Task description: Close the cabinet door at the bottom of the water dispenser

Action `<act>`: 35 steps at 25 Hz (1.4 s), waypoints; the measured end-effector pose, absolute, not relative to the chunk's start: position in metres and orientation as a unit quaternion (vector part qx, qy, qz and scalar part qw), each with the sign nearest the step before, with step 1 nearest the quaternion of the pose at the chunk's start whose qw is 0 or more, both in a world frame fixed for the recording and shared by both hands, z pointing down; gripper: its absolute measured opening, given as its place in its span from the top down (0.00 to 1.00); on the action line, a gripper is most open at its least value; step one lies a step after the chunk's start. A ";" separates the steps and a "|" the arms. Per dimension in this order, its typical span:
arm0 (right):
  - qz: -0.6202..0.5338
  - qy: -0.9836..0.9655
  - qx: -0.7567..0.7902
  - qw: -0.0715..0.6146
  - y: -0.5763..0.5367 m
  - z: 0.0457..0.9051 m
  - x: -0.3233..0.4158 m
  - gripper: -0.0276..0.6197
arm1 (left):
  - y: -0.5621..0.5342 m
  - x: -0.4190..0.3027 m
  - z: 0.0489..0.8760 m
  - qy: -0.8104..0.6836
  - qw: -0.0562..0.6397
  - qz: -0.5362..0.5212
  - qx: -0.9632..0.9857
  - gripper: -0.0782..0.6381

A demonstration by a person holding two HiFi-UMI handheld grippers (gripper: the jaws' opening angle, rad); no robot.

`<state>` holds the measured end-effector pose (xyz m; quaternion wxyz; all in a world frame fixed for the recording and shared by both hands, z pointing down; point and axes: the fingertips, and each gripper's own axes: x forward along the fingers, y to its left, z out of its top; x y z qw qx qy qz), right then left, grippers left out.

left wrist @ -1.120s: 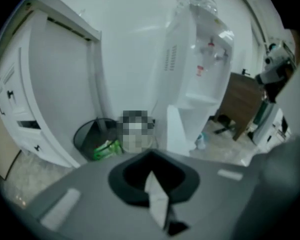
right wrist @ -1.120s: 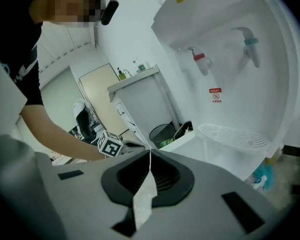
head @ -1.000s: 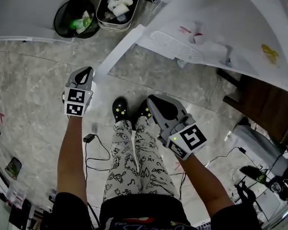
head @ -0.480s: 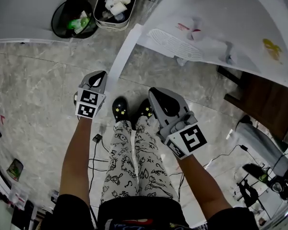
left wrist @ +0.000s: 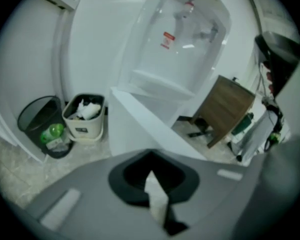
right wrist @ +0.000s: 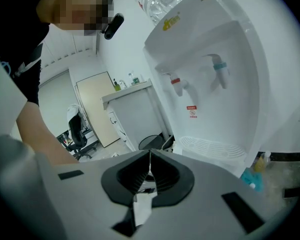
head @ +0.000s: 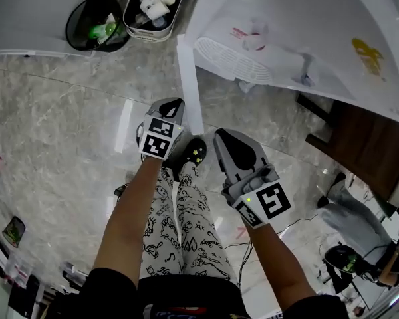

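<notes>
The white water dispenser (head: 299,38) stands at the upper right, with its drip tray (head: 229,60) facing me. Its bottom cabinet door (head: 189,88) stands ajar, a narrow white edge pointing at my feet. My left gripper (head: 175,105) is shut and empty, its tip against the door's left face near the free end. In the left gripper view the door (left wrist: 140,129) fills the space just ahead of the left gripper (left wrist: 150,156). My right gripper (head: 223,138) is shut and empty, held right of the door; in the right gripper view it (right wrist: 150,156) points at the dispenser (right wrist: 210,79).
A black round bin (head: 96,25) and a rectangular bin (head: 149,8) full of white rubbish stand left of the dispenser. A brown wooden cabinet (head: 349,138) is on the right. My black shoes (head: 194,153) are just behind the door's end. Cables (head: 243,244) lie on the marble floor.
My left gripper has moved right and forward along with the door's free end. The door has swung right, toward the dispenser. The right gripper has hardly moved.
</notes>
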<state>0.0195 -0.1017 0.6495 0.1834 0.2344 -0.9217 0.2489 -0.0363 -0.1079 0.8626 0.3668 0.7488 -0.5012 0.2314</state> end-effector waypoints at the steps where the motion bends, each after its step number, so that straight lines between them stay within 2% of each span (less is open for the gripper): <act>1: 0.251 -0.920 0.240 0.182 -0.105 0.650 0.026 0.93 | -0.114 -0.027 0.863 -0.497 0.362 0.235 0.753 0.90; 7: 0.255 -0.915 0.264 0.170 -0.123 0.654 0.064 0.93 | -0.161 0.020 0.868 -0.484 0.353 0.230 0.767 0.90; 15: 0.267 -0.906 0.287 0.160 -0.128 0.650 0.104 0.93 | -0.213 0.047 0.865 -0.477 0.369 0.181 0.777 0.89; 19: 0.270 -0.921 0.254 0.117 -0.132 0.631 0.104 0.93 | -0.231 0.053 0.863 -0.470 0.349 0.181 0.790 0.89; 27: 0.264 -0.925 0.252 0.108 -0.152 0.625 0.098 0.93 | -0.255 0.058 0.862 -0.486 0.371 0.158 0.775 0.89; 35: 0.275 -0.913 0.280 0.114 -0.157 0.628 0.101 0.93 | -0.217 0.051 0.823 -0.483 0.373 0.119 0.783 0.89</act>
